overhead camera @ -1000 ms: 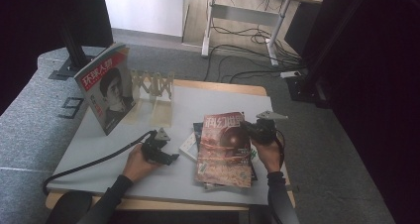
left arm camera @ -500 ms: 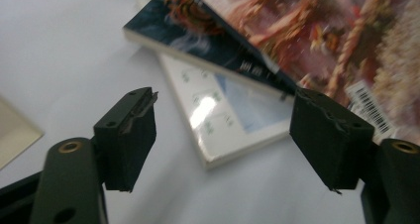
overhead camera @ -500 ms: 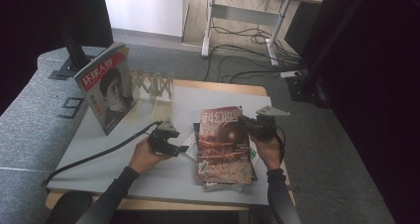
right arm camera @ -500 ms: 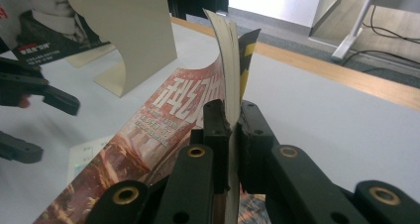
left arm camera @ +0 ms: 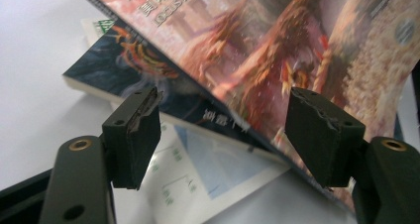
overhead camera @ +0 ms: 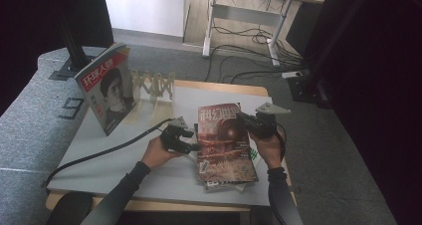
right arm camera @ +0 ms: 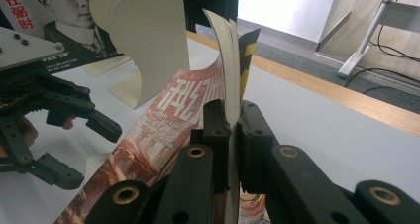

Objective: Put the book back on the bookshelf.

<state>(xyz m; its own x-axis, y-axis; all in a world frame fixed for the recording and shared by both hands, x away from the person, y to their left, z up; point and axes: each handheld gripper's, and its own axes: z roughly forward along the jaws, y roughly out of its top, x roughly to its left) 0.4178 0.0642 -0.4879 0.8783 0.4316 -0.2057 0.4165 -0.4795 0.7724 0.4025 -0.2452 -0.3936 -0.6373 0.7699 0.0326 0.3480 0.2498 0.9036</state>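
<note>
Right tongs lifting the red magazine by its edge above a small pile on the desk; left tongs released beside it.

High view: the red magazine (overhead camera: 223,138) is tilted over the pile (overhead camera: 226,184) on the desk (overhead camera: 99,155); right tongs (overhead camera: 247,120) at its right edge, left tongs (overhead camera: 191,140) at its left; a portrait magazine (overhead camera: 107,88) leans on a rack (overhead camera: 155,85).
Left gripper view: left tongs (left arm camera: 223,130) spread apart, the cover (left arm camera: 277,45) above a dark book (left arm camera: 148,80).
Right gripper view: right tongs (right arm camera: 232,119) clenched on the magazine's page edge (right arm camera: 227,55); a cream bookend (right arm camera: 143,40) behind.
</note>
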